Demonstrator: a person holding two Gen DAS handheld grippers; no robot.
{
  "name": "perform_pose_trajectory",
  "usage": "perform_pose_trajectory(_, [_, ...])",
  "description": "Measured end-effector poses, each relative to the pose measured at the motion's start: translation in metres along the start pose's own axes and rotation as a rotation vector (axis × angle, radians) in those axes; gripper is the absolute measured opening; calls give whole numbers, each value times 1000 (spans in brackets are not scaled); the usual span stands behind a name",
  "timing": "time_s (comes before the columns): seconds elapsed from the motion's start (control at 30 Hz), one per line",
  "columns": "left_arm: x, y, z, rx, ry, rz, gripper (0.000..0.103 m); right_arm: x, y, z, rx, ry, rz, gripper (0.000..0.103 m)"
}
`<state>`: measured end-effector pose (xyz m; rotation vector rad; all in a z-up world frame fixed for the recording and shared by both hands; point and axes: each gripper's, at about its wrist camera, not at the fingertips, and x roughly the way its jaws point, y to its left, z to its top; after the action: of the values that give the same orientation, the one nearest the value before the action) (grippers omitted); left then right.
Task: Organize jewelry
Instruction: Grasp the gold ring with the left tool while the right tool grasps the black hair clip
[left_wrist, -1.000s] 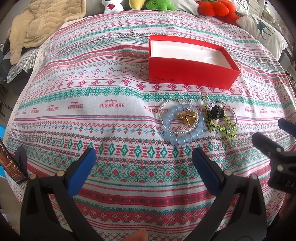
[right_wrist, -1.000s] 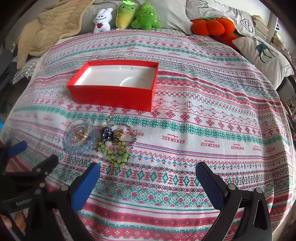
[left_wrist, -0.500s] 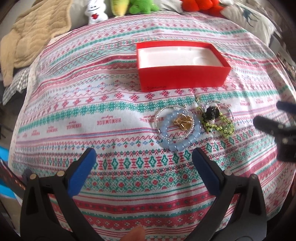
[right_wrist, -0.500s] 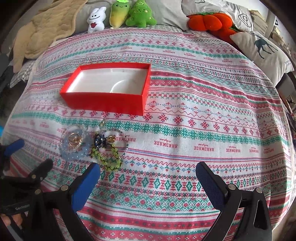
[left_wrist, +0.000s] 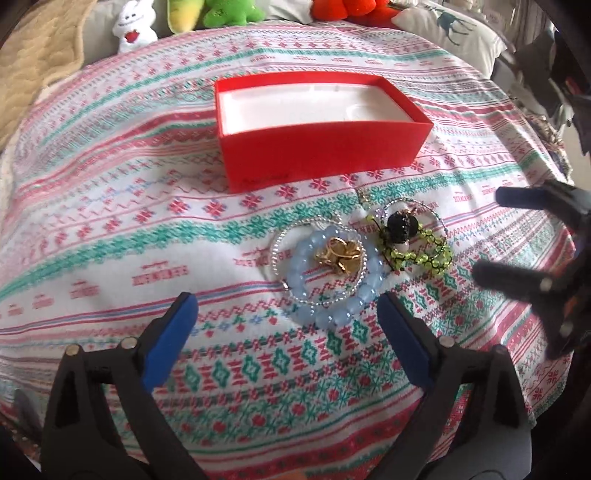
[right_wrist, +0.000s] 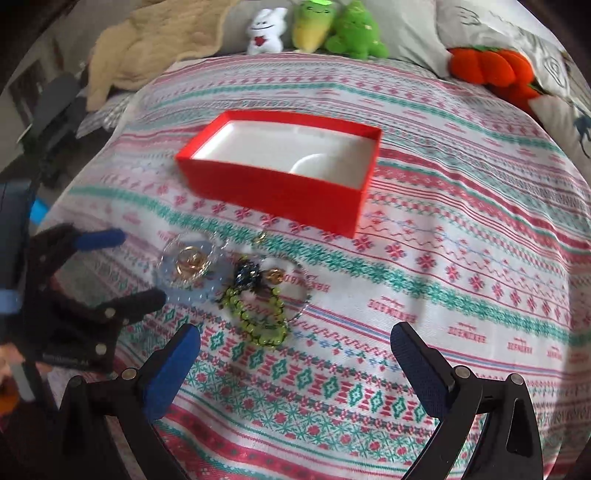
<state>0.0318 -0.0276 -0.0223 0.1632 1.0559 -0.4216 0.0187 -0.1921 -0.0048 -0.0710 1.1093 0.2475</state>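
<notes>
box: red box (left_wrist: 317, 155) sits just behind the jewelry pile (left_wrist: 354, 258), top open so you can drop in from above
left side: bare bedspread (left_wrist: 129, 258), easy way in
right side: right tool (left_wrist: 517, 236), wide open, crowds the pile
back: plush toys (right_wrist: 317, 29), well apart

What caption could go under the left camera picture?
Open left gripper hovers near a blue bead bracelet and green bead bracelet beside an empty red box.

Both open grippers, left gripper (left_wrist: 284, 328) and right gripper (right_wrist: 295, 354), now sit closer to the jewelry pile (left_wrist: 354, 254) and red box (left_wrist: 317, 147) than before.
</notes>
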Motion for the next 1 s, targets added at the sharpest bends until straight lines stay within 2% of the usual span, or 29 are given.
perform_pose_trajectory(0.2, [11, 1, 1, 18, -2, -33, 91, 12, 5, 2, -48, -24, 18, 99])
perform_pose_trajectory(0.4, [16, 1, 5, 32, -8, -42, 84, 21, 11, 3, -114, -10, 19, 88])
perform_pose_trajectory(0.6, [18, 3, 8, 30, -7, -74, 79, 18, 4, 7, -79, -28, 49, 72])
perform_pose_trajectory(0.7, [18, 2, 9, 35, -9, -83, 74, 20, 6, 11, -78, -27, 69, 63])
perform_pose_trajectory(0.87, [14, -2, 12, 38, -32, -103, 56, 26, 14, 15, -107, -26, 77, 44])
perform_pose_trajectory(1.0, [9, -7, 10, 60, -53, -127, 48, 27, 18, 17, -123, -40, 91, 39])
